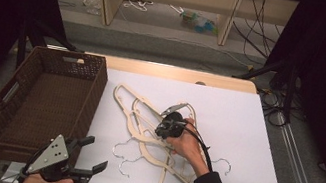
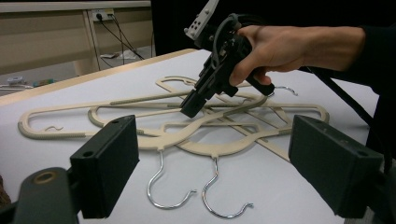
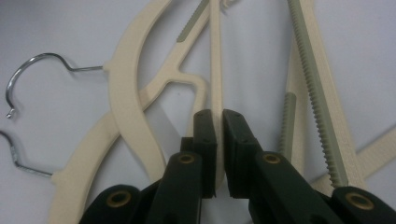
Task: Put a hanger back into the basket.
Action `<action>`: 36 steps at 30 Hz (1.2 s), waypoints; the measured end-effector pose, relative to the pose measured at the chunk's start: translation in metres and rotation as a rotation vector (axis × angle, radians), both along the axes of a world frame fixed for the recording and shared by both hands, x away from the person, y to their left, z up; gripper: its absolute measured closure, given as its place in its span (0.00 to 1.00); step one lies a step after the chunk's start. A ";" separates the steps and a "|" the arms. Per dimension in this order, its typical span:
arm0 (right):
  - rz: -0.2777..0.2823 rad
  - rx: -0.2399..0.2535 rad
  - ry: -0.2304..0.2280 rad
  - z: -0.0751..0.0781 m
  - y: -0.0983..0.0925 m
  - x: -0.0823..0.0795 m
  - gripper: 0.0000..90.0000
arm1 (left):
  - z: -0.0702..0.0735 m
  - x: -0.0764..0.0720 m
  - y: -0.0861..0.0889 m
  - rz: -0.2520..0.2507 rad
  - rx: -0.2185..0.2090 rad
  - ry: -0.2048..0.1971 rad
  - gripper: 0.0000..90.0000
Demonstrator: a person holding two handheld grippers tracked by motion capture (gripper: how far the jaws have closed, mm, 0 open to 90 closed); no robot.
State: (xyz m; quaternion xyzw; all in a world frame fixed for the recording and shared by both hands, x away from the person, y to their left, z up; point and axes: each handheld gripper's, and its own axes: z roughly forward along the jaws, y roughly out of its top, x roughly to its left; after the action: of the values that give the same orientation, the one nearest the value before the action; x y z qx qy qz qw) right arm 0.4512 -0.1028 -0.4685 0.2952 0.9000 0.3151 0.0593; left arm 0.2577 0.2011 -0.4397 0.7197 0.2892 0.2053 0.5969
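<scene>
Apparently right tool (image 3: 219, 116) clamps hanger bar (image 3: 215, 70).

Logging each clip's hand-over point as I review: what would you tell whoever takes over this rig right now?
Right gripper: shut on the thin bar of one cream plastic hanger, down in the pile.
Left gripper: open, holding nothing, near the table's front edge beside the basket.
Things: tangled pile of cream hangers with metal hooks lies flat on the white table; the dark brown woven basket at the left holds no hanger.
Done: one hanger gripped, not yet lifted.
Left: probably pull it free of the pile and move the hangers into the basket.
</scene>
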 end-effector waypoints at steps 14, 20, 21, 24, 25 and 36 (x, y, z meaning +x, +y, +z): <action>0.090 0.004 0.051 0.025 -0.029 -0.017 0.95 | -0.006 0.011 -0.013 0.016 0.072 0.019 0.20; 0.114 0.012 0.063 0.034 -0.037 -0.028 0.95 | -0.014 0.023 -0.028 0.005 0.154 0.020 0.25; 0.116 0.006 0.074 0.036 -0.038 -0.029 0.95 | -0.017 0.026 -0.032 0.011 0.171 0.023 0.26; 0.135 0.019 0.079 0.040 -0.040 -0.033 0.95 | -0.023 0.036 -0.044 -0.003 0.224 0.018 0.28; 0.140 0.023 0.080 0.041 -0.041 -0.034 0.95 | -0.023 0.036 -0.044 -0.003 0.224 0.018 0.28; 0.170 0.054 0.105 0.053 -0.051 -0.047 0.95 | -0.037 0.047 -0.064 -0.014 0.358 -0.056 0.32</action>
State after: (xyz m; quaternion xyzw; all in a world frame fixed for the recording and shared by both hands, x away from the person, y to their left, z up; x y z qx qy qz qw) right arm 0.4046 -0.1535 -0.4159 0.2354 0.9148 0.3273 -0.0232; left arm 0.3043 0.1372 -0.4769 0.8103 0.2265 0.2694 0.4685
